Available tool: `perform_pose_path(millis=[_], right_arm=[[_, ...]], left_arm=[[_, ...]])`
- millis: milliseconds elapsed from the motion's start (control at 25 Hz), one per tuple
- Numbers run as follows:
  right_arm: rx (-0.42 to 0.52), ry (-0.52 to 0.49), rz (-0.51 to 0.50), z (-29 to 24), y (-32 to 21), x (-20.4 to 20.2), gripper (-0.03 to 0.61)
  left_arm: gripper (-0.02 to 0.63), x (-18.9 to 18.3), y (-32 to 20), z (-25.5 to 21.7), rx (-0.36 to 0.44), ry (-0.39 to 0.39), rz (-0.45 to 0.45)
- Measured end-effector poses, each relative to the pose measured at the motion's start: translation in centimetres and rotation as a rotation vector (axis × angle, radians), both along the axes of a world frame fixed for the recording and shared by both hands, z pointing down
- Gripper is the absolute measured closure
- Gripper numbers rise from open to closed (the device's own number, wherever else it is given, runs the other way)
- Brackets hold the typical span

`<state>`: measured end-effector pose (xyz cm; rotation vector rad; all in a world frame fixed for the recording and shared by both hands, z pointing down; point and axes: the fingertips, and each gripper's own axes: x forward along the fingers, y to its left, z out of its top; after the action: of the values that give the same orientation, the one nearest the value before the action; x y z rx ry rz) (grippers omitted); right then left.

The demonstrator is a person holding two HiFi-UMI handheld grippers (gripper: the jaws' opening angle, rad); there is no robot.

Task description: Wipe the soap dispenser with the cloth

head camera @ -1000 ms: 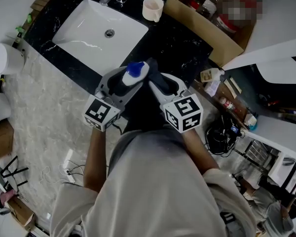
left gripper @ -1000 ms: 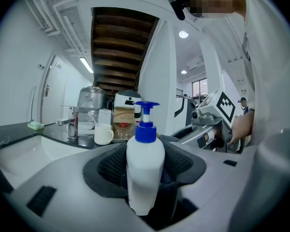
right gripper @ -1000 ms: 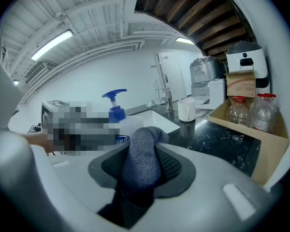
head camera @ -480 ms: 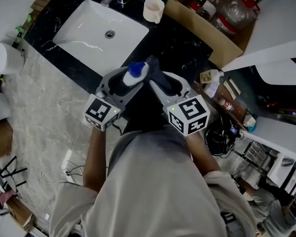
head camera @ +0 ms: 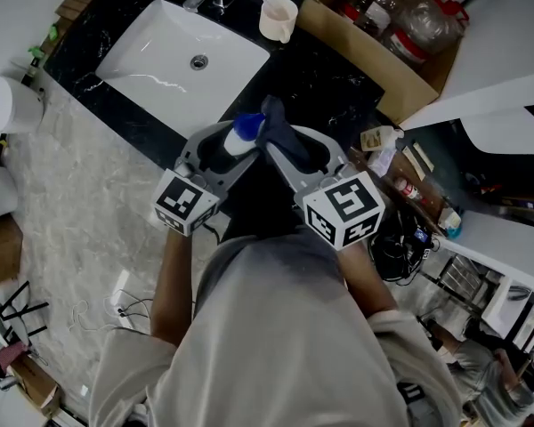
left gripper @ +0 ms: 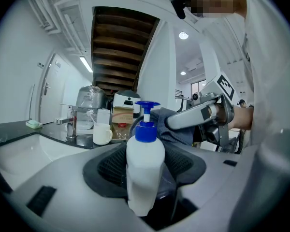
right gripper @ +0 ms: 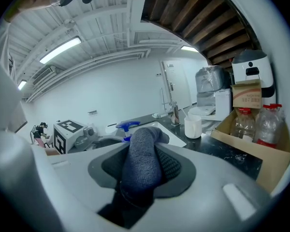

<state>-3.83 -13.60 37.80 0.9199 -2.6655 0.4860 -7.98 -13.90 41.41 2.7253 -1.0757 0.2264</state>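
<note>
moved up since a second ago, pressing the dark cloth [head camera: 274,124] clamped in the right gripper [head camera: 283,149] against the blue pump [head camera: 246,126] of the white soap dispenser [left gripper: 145,170] gripped upright by the left gripper [head camera: 227,149] above the black counter [head camera: 338,87].

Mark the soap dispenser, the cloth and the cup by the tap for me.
soap dispenser [left gripper: 145,173], left gripper view, on its white body.
cloth [right gripper: 142,166], right gripper view, on the rolled middle.
cup [head camera: 276,28], head view, on its outer wall.
</note>
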Motion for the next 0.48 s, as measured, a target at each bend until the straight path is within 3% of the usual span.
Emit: perform_pose_path(millis=[480], right_arm=[[0.036,-0.031,-0.028,-2.4,0.1,-0.7,0.446]], left_arm=[[0.371,0.0,0.0,-0.1,0.007,0.011,0.003]])
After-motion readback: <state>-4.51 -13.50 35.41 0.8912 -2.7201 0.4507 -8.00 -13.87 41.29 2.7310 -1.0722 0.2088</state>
